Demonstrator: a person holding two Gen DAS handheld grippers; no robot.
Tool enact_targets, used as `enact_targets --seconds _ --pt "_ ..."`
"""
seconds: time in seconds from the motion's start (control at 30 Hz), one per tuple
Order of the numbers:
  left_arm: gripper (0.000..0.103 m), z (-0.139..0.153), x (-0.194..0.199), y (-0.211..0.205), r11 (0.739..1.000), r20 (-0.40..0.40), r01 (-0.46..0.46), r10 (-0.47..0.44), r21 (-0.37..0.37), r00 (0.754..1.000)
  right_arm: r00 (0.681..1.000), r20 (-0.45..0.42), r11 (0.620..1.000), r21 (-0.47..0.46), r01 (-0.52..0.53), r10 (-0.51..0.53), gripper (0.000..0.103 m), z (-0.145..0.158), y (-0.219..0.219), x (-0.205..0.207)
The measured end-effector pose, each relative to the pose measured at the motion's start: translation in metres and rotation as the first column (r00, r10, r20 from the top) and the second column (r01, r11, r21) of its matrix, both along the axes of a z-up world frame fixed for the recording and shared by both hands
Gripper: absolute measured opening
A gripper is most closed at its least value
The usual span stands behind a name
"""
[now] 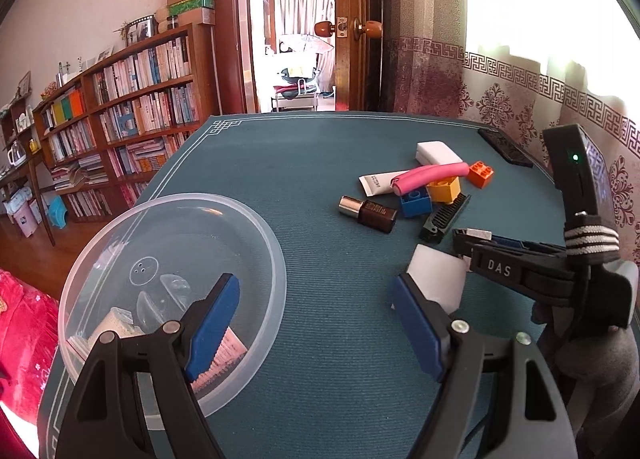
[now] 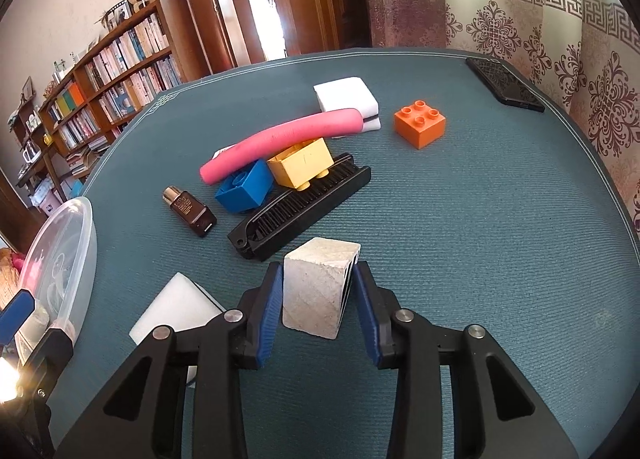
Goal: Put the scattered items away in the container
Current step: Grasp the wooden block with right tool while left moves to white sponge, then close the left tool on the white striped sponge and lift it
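The grey block (image 2: 320,293) sits on the mat (image 2: 500,259) between the right gripper (image 2: 318,309) pads; the jaws are near its sides, but whether they are gripping it is unclear. Close squarely on the flat faces, lift straight, then carry left to the bowl (image 1: 256,235). The left gripper (image 1: 316,323) is spread wide, empty, over the bowl rim. Count outside the bowl: three bricks, two white blocks, one pink tube (image 2: 276,143), one comb (image 2: 304,207), one bottle (image 2: 190,211), one white tube (image 1: 378,183).

left gripper (image 1: 316,323) spread wide and low, right gripper (image 2: 318,307) narrower, fingers parted, angled downward
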State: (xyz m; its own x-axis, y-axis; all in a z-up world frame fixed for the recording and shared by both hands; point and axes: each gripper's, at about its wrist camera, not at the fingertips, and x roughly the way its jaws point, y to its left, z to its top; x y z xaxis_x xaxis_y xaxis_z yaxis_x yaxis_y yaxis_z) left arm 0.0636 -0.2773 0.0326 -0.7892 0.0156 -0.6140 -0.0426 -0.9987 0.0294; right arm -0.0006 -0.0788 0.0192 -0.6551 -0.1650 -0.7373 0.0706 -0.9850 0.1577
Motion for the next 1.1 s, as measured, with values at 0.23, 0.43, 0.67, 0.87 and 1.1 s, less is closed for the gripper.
enact_targets --seconds 0.23,0.43,0.67,0.87,1.1 --pt "0.082 -0.008 -0.007 0.014 0.999 0.038 0.051 -0.051 0.008 0.998 1.000 -0.010 1.000 -0.006 0.019 -0.019 0.038 -0.002 0.030 0.012" --pt "0.082 -0.017 -0.016 0.033 0.993 0.083 0.107 -0.110 0.040 0.991 0.999 -0.008 0.999 -0.022 0.034 -0.035 0.038 -0.004 0.045 0.019" --pt "0.082 -0.029 -0.030 0.051 0.989 0.126 0.140 -0.145 0.049 0.981 0.999 -0.010 0.999 -0.038 0.033 -0.033 0.038 -0.006 0.047 0.019" --pt "0.082 -0.038 -0.039 0.062 0.985 0.164 0.168 -0.172 0.042 0.971 0.999 -0.008 0.997 -0.063 0.036 -0.037 0.038 -0.007 0.050 0.019" --pt "0.082 -0.047 -0.055 0.060 0.986 0.209 0.152 -0.164 0.073 0.964 0.999 -0.011 0.997 -0.071 0.040 -0.041 0.038 -0.007 0.050 0.019"
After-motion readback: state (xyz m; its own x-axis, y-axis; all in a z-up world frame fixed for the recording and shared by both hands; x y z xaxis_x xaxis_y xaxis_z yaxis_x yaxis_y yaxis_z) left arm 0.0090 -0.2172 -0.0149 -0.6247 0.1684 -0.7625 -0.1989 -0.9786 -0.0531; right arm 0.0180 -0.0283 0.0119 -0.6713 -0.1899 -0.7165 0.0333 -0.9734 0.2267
